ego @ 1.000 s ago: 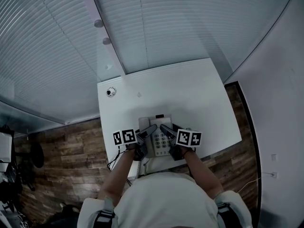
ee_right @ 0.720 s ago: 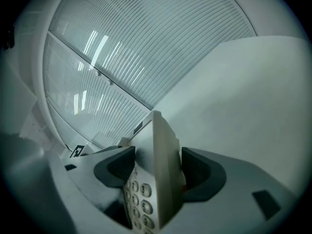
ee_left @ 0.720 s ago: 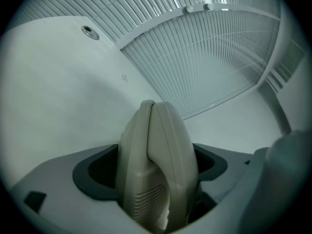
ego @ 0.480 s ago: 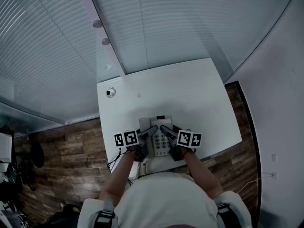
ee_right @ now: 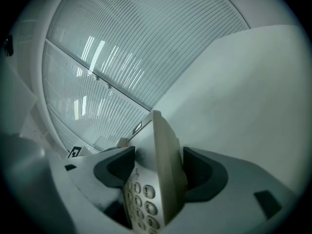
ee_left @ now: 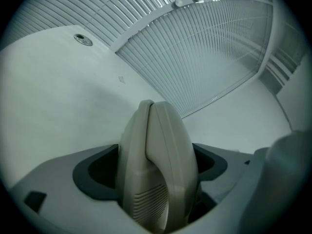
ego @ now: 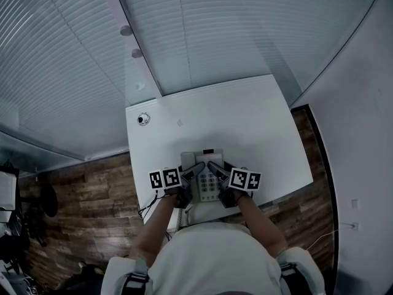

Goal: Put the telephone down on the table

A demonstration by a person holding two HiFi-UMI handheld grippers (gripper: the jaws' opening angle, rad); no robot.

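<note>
Telephone (ego: 207, 183), beige with numbered keypad, gripped by left claw (ego: 195, 168) and right claw (ego: 215, 167).

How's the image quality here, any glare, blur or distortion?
Head view: dim, bluish, blinds bent by the fisheye. Left gripper view: dark round vignette, handset fairly sharp. Right gripper view: same vignette, glare streaks on blinds, telephone keys legible.

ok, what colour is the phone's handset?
Light beige. The handset shows best in the left gripper view.
</note>
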